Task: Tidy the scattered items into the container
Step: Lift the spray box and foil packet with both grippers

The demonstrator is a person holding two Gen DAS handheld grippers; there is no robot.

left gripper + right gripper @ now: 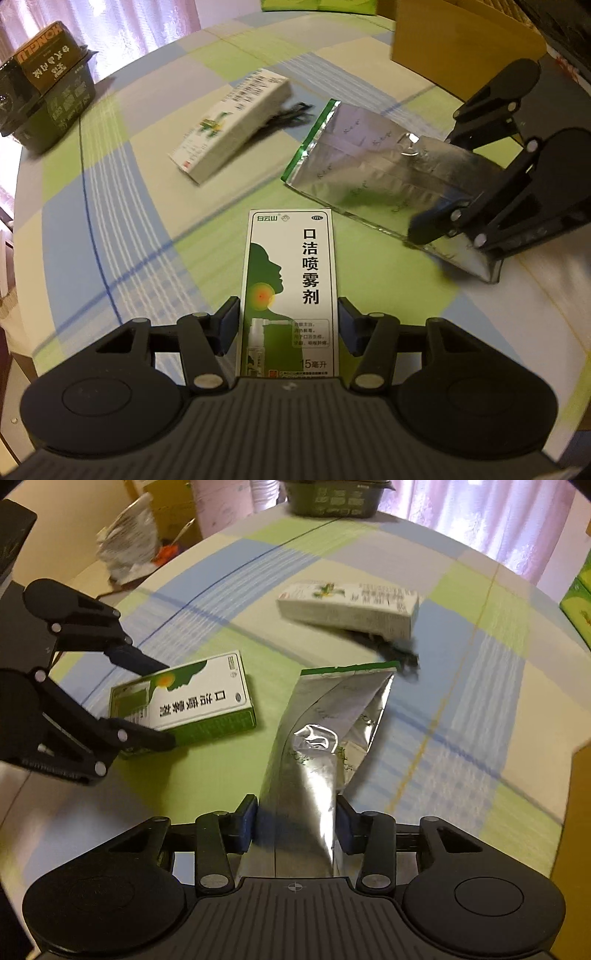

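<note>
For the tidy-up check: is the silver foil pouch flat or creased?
Creased. The silver foil pouch, between the right gripper fingers, bends and folds near its middle.

Green-and-white spray box [290,291] reads 白云山 top left, OTC in an oval top right, 口洁喷雾剂 in big black characters down its face, 15毫升 near the bottom; small print beside the bottle drawing too fine to read; same box in the right wrist view [192,701] shows 口洁喷雾剂 upside down; dark box [44,66] in the far container reads HONGLU, inverted; white carton [229,125] carries a barcode, its text blurred; foil pouch [373,166] print illegible.
</note>
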